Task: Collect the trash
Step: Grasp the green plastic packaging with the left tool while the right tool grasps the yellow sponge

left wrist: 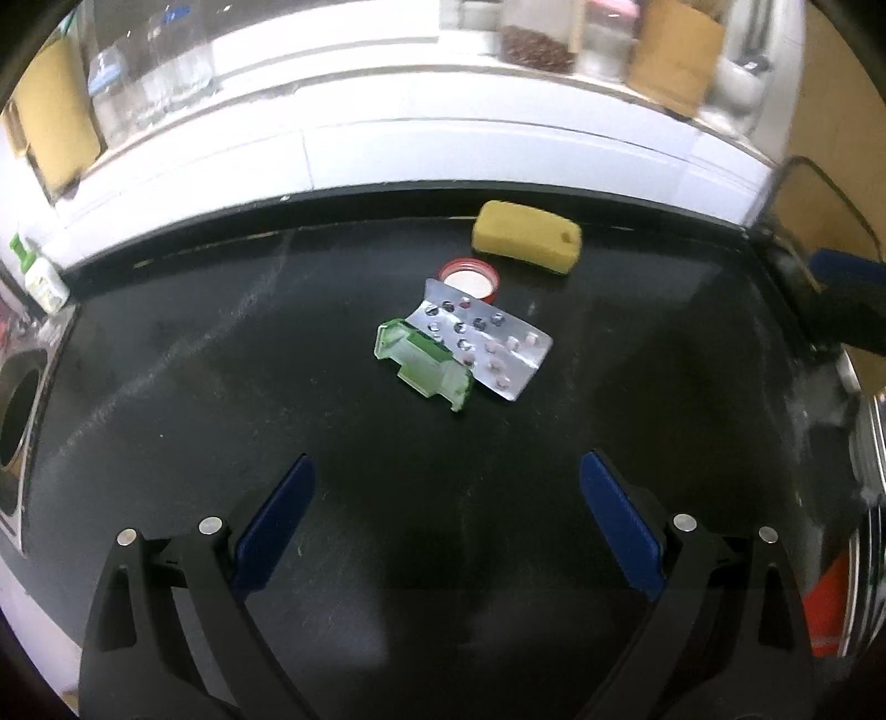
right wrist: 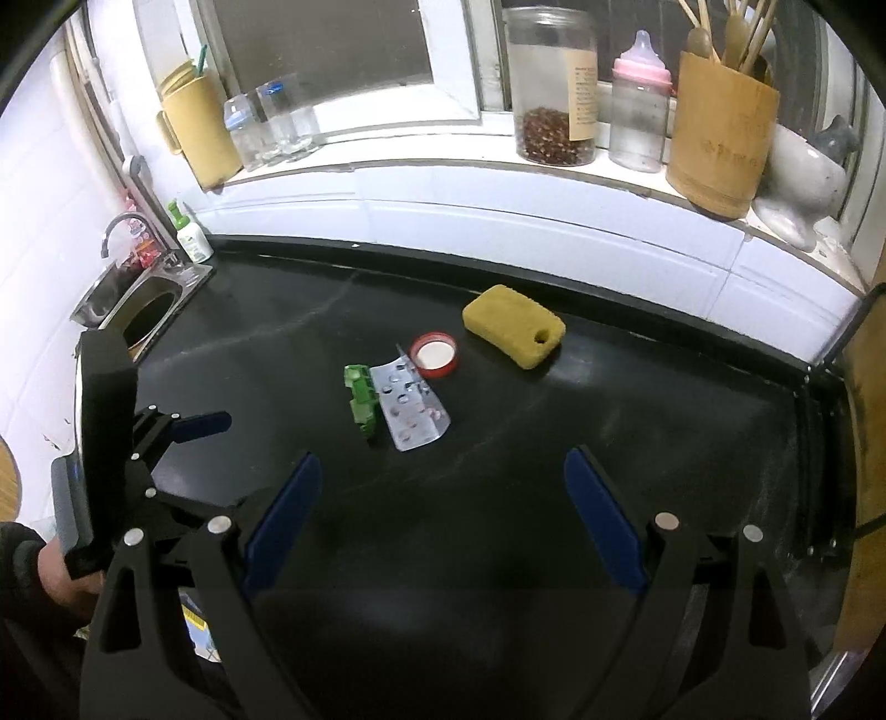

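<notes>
Both our tongs, left tongs (left wrist: 446,476) and right tongs (right wrist: 443,473), gape empty above the black table (right wrist: 609,399), short of the silver foil blister pack (right wrist: 412,412).

The windowsill jars (left wrist: 540,39) are blurred in the left view, tops cut off.

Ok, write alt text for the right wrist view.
The open right gripper hovers over a black counter facing a green plastic piece, a silver blister pack, a red lid and a yellow sponge. The left gripper enters at left.
</notes>
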The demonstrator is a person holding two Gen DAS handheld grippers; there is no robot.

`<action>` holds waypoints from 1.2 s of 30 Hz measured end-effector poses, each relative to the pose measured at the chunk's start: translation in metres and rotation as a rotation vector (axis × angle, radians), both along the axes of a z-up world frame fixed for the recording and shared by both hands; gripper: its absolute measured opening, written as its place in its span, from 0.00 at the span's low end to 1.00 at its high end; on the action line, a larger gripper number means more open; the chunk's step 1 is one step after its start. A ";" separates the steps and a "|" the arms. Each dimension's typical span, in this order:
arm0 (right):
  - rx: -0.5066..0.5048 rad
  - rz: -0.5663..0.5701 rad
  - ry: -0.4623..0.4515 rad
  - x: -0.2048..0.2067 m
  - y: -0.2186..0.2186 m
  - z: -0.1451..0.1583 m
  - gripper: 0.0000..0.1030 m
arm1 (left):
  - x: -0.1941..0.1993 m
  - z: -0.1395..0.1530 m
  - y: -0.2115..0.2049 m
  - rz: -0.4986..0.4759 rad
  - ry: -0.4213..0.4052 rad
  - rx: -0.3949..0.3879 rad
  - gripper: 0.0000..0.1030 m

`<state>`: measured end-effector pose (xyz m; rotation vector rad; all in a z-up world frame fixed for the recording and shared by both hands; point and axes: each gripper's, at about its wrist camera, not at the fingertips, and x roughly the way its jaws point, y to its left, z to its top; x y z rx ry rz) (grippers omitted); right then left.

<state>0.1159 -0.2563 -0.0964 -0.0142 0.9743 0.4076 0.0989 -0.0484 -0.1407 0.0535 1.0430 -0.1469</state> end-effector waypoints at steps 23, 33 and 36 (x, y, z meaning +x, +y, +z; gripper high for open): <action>-0.074 0.069 0.159 0.143 -0.006 -0.103 0.84 | 0.101 -0.084 0.028 0.210 0.210 -0.022 0.90; -0.182 0.200 0.178 0.209 0.015 -0.166 0.84 | 0.103 -0.093 0.036 0.118 0.197 -0.018 0.88; -0.198 0.236 0.165 0.222 0.022 -0.174 0.84 | 0.107 -0.093 0.033 0.080 0.192 -0.013 0.74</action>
